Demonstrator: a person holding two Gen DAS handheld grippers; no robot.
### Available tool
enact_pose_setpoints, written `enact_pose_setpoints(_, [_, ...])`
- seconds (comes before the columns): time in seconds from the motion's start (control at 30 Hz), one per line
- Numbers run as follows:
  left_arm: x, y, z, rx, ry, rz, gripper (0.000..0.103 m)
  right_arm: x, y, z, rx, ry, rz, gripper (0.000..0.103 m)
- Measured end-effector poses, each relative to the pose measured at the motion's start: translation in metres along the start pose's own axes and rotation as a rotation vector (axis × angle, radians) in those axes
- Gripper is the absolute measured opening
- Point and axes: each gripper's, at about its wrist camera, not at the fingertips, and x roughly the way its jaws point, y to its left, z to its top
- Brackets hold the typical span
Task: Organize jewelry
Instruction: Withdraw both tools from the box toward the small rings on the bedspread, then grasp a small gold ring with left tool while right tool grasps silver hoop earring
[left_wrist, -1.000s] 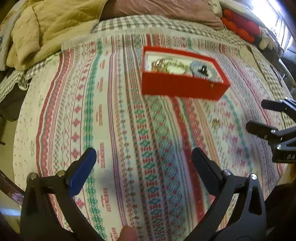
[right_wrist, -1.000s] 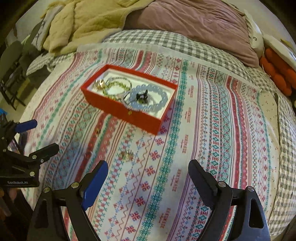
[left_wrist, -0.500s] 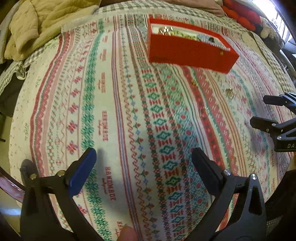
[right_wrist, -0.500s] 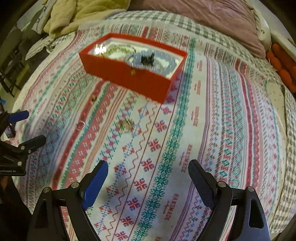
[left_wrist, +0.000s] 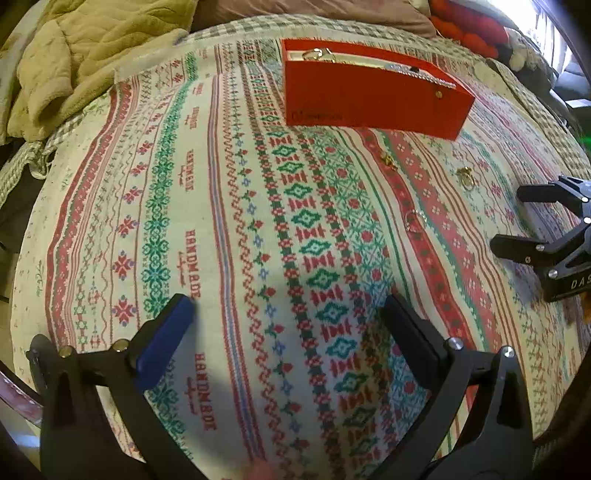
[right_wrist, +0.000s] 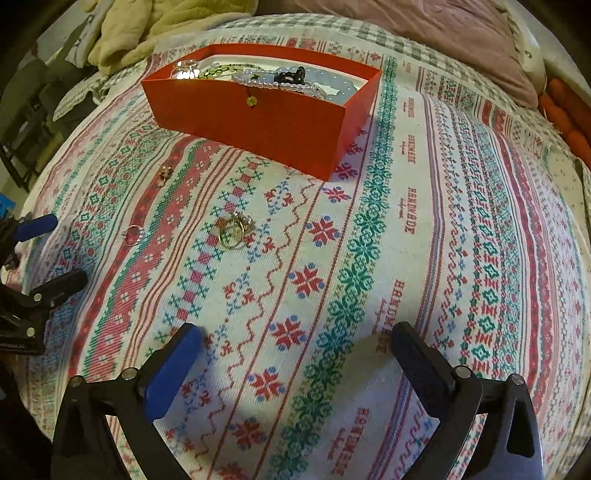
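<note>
A bed spread with a cream woven blanket banded in red and green cross-stitch patterns (left_wrist: 207, 206) carries everything. Toward its far side sits an open red rectangular cardboard box (right_wrist: 266, 122), already holding bead bracelets and a dark clip, apparently the collecting place. Both tongs hover low over the blanket: the left tongs (left_wrist: 284, 321) stand wide apart with nothing between them, and the right tongs (right_wrist: 295, 347) are opening, equally empty, probably readying for a pick. Loose pieces lie between box and tongs: a gold ring with a cluster top (right_wrist: 232, 230), a thin silver ring (right_wrist: 133, 233), and a small gold earring-like piece (right_wrist: 164, 173). Only the right wrist view looks down into the box; the left shows mostly its front wall.
</note>
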Motion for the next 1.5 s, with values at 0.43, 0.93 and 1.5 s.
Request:
enact_pose_setpoints(0.43, [0.003, -0.001, 0.010, 0.014, 0.040, -0.016, 0.103, 0.004, 0.013, 0.026, -0.050, -0.094, 0.023, 0.085])
enact_pose_setpoints(0.93, [-0.006, -0.029, 0.013, 0.124, 0.021, -0.108, 0.087, 0.003, 0.028, 0.039, -0.163, -0.137, 0.075, 0.037])
enact_pose_setpoints(1.5, [-0.006, -0.043, 0.025, 0.135, -0.009, -0.209, 0.045, -0.026, 0.009, 0.047, -0.084, -0.198, 0.173, 0.014])
